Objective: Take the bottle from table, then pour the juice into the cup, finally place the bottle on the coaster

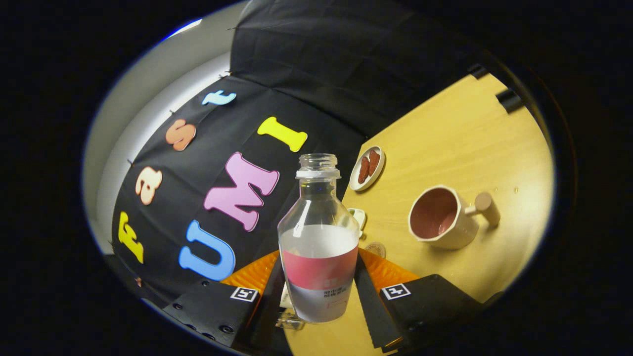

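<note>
Gripper view: the whole scene sits tilted, with the wooden table [460, 143] rising to the right and the booth's black cloth wall [316, 64] to the left and above.
Gripper [319, 287]: its two fingers close in from either side on the lower part of the bottle, one finger against each flank, so the tool is clenched around the bottle.
Bottle [319, 247]: clear plastic, held between the fingers; its neck points away from them and its mouth is uncapped. A band label, red in the middle with pale parts above and below, wraps the body. The upper shoulder and neck look clear; how much liquid is inside I cannot tell.
Cup [442, 217]: a pale mug with a pinkish inside, resting on the table beyond the fingers and to the right of the bottle, apart from it. Its round-ended handle points away from the bottle.
Small dish [367, 168]: a pale rimmed dish with two dark red pieces in it, on the table near the cloth wall, beyond the bottle's neck and just to its right.
Round disc [375, 248]: a small flat brownish thing on the table just beside the bottle's right flank, partly hidden; whether it is the coaster I cannot tell.
</note>
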{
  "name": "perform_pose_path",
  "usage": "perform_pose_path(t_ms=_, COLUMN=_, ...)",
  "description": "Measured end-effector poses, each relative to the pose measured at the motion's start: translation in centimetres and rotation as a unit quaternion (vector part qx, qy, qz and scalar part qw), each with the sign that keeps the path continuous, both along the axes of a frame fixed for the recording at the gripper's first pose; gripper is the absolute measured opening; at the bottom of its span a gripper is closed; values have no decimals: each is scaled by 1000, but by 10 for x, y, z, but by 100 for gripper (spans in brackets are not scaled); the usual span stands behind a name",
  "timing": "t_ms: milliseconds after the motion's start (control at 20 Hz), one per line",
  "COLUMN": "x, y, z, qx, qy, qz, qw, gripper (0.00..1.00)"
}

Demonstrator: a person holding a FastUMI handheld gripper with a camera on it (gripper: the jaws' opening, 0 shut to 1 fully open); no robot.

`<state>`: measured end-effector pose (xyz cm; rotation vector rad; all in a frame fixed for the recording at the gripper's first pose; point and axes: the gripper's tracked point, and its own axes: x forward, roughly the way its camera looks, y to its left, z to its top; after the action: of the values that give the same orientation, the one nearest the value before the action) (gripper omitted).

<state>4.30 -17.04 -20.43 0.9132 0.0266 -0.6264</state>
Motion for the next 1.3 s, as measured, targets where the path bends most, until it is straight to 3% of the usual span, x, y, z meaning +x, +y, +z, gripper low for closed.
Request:
perform_pose_path(t_ms=250, x=-19, y=-17, z=3, qx=-159, qy=87, qz=9, qw=983, gripper=75)
perform_pose_path(t_ms=550, x=-13, y=-12, z=34, qx=-328, qy=158, qz=43, qw=930, gripper=75)
perform_pose_path(t_ms=1000, x=62, y=0, z=102, qx=-441, qy=118, qz=47, qw=889, gripper=75)
perform_pose_path(t_ms=1300, x=117, y=6, z=81, qx=-463, qy=121, qz=52, qw=876, gripper=75)
